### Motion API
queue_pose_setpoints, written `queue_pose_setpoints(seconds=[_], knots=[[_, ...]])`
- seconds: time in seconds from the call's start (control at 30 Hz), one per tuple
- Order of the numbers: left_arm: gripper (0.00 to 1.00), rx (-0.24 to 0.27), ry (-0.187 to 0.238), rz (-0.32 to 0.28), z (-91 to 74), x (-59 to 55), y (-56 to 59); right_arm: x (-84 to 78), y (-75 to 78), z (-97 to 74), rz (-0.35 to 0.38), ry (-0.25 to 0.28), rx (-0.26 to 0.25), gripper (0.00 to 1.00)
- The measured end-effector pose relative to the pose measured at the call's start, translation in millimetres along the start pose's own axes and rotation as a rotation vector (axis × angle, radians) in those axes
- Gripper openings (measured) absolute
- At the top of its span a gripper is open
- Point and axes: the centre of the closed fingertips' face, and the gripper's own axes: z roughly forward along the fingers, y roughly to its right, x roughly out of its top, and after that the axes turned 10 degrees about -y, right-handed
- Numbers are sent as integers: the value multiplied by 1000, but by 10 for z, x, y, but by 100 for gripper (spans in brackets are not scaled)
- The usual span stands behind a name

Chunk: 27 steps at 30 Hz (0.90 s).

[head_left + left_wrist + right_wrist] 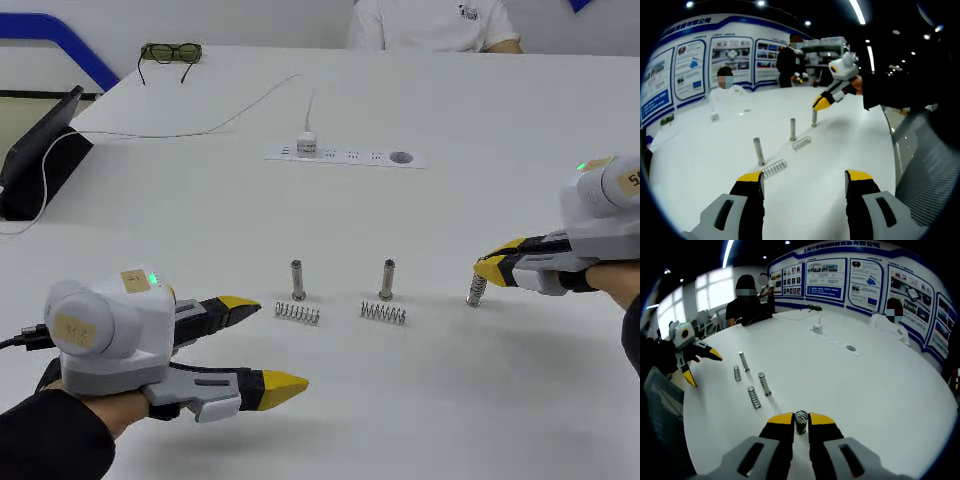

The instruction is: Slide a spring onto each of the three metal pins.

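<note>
**Work surface.** White table. Two metal pins stand upright in a row across the near centre: left pin and middle pin, both bare.

**Springs.**
- Left spring lies flat on the table just on the near side of the left pin.
- Middle spring lies flat just on the near side of the middle pin.
- Third spring stands upright at the right end of the row, in line with the two pins. The pin inside it is largely hidden, so how far it is seated cannot be told.

**Right gripper**. The jaws are drawn in to a narrow gap, with the yellow tips on either side of the third spring's upper coils – in contact with it, as seen in the right gripper view.

**Left gripper**. It sits at the near left of the table, well apart from the pins. The jaws are spread wide and have hold of nothing; they point toward the left spring.

**Far side.** A power strip with a white plug lies at the far centre – a pair of glasses at the far left.
</note>
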Motion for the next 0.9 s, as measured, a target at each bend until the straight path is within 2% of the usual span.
queue_pose_setpoints(seconds=[0.73,0.9], knots=[[66,0,-3,-12,24,-24,-8,-102,-51,103,-22,-36,12,12],[66,-1,-2,-11,26,-20,-2,-79,-59,78,-33,-28,7,17]])
